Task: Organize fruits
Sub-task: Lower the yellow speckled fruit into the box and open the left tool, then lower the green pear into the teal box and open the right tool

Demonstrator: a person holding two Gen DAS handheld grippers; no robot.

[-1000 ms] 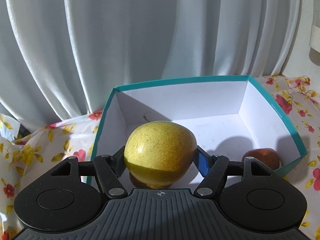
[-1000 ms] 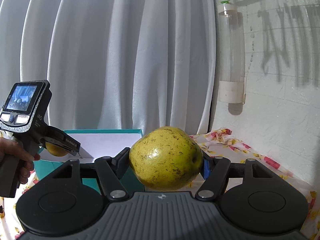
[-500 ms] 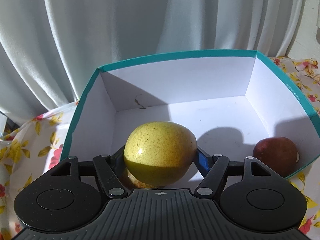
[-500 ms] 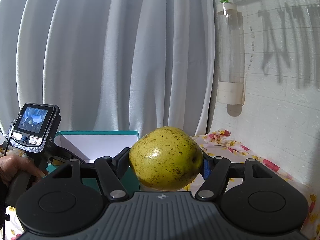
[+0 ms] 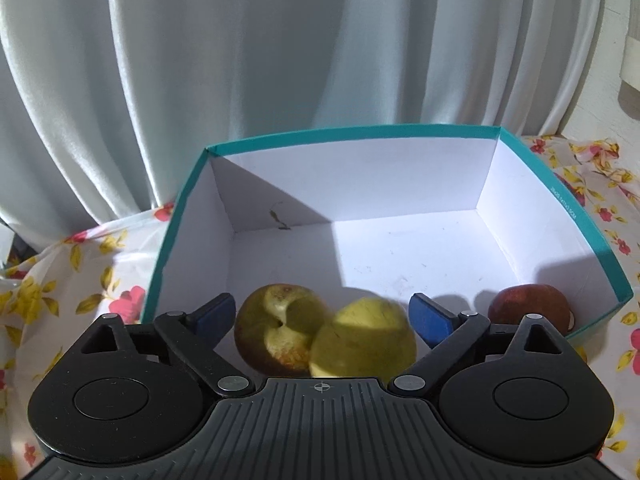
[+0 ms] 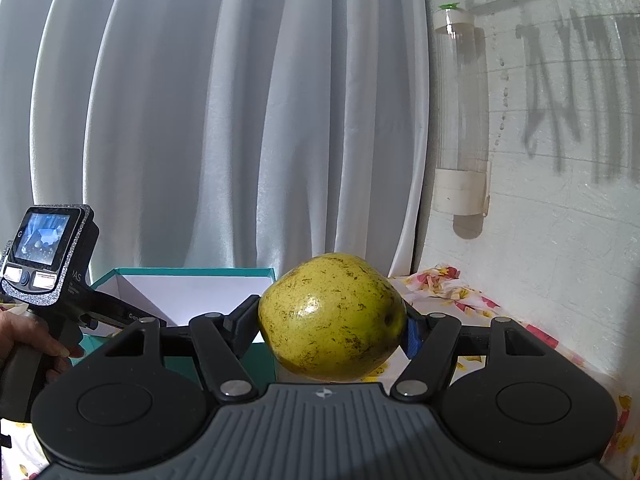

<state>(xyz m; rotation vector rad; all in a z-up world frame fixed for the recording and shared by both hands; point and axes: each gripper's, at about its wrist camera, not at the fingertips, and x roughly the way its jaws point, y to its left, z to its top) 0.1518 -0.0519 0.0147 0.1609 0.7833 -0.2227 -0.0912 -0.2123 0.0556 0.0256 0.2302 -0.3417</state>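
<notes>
In the left wrist view my left gripper (image 5: 322, 318) is open over the near end of a teal box (image 5: 348, 134) with a white inside. A yellow pear (image 5: 362, 350) lies loose between the jaws on the box floor, against a bruised yellow-brown fruit (image 5: 276, 328). A red apple (image 5: 528, 308) sits in the box's near right corner. In the right wrist view my right gripper (image 6: 332, 328) is shut on a speckled yellow pear (image 6: 332, 316), held in the air to the right of the box (image 6: 180, 280). The left gripper's handle (image 6: 48, 264) shows at left.
The box stands on a flowered tablecloth (image 5: 80, 272). White curtains (image 5: 280, 60) hang behind. A white brick wall (image 6: 560, 240) with a clear tube holder (image 6: 460, 120) is at the right.
My left gripper has opened and let go of its yellow pear, which now lies in the box beside the bruised fruit. My right gripper still holds its pear, almost unmoved.
</notes>
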